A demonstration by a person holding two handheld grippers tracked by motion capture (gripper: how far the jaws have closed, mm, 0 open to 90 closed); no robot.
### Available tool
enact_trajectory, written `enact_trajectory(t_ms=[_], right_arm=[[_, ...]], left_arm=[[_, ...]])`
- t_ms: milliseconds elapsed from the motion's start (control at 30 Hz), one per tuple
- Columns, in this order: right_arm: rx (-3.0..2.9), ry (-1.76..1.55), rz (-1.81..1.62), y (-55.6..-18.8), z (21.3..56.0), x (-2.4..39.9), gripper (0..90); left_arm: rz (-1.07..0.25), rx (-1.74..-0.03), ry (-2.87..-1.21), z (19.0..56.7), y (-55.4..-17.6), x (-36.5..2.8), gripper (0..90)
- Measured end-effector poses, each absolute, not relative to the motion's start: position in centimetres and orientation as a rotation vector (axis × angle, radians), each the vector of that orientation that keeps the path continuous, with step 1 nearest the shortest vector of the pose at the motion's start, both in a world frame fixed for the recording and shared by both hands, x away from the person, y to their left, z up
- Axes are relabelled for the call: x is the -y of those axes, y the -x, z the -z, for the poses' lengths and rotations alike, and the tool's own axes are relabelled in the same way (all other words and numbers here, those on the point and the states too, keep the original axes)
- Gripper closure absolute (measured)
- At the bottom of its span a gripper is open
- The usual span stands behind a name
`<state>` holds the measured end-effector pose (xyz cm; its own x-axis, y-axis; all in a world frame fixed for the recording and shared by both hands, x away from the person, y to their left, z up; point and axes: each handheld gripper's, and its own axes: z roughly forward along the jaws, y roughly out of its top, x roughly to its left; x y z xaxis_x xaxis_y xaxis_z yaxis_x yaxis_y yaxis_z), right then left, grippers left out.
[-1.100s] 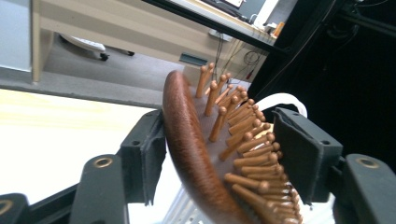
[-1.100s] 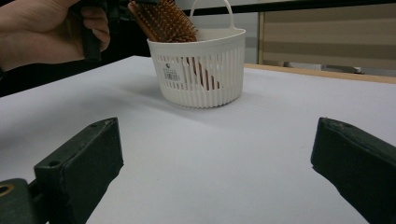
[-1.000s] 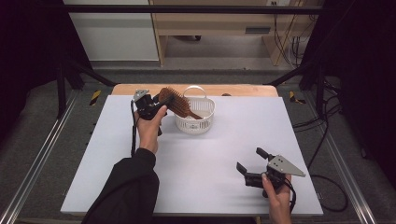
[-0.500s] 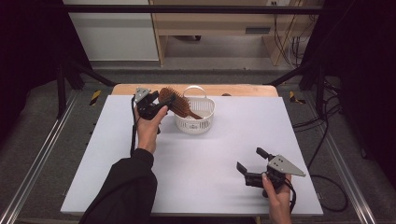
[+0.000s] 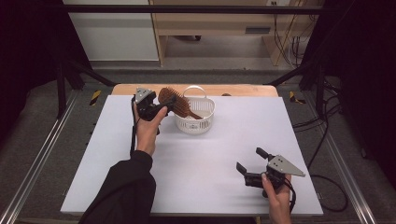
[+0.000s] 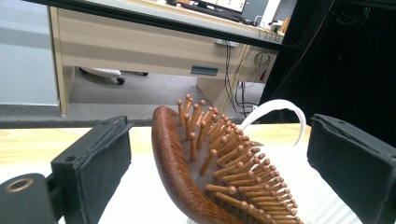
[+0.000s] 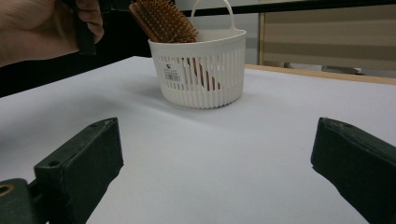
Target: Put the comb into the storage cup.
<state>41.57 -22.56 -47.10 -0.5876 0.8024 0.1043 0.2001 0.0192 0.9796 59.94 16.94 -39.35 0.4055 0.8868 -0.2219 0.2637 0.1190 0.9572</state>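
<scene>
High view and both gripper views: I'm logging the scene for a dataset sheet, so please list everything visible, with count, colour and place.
Hairbrush: 1, brown wood with wooden pins, handle down in the basket, head leaning out over its left rim.
Basket: 1, white slatted plastic with a loop handle, far middle of the table.
Table: 1, white top with a wooden far edge.
Desk: 1, light wood, on the floor behind the table.
Left gripper: 1, black, beside the brush head; jaws have just been opening and stand apart on either side of the brush, not pressing it.
Right gripper: 1, black with grey plate, near right of the table, open, empty.
</scene>
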Motion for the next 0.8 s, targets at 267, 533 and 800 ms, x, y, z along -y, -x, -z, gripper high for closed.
enact_trajectory(t_ms=[267,533,800], right_arm=[[-1.811,-1.021,-1.603,-41.57,47.09,22.58,2.8],[-1.81,-1.019,-1.604,-41.57,47.08,22.6,2.8],[-1.81,-1.018,-1.602,-41.56,47.08,22.59,2.8]], left_arm=[[-0.636,-1.1,-1.425,39.31,-59.77,-16.73,5.8],[-0.633,-1.099,-1.428,39.3,-59.61,-16.68,3.9],[-0.646,-1.099,-1.435,39.62,-59.04,-16.91,3.4]])
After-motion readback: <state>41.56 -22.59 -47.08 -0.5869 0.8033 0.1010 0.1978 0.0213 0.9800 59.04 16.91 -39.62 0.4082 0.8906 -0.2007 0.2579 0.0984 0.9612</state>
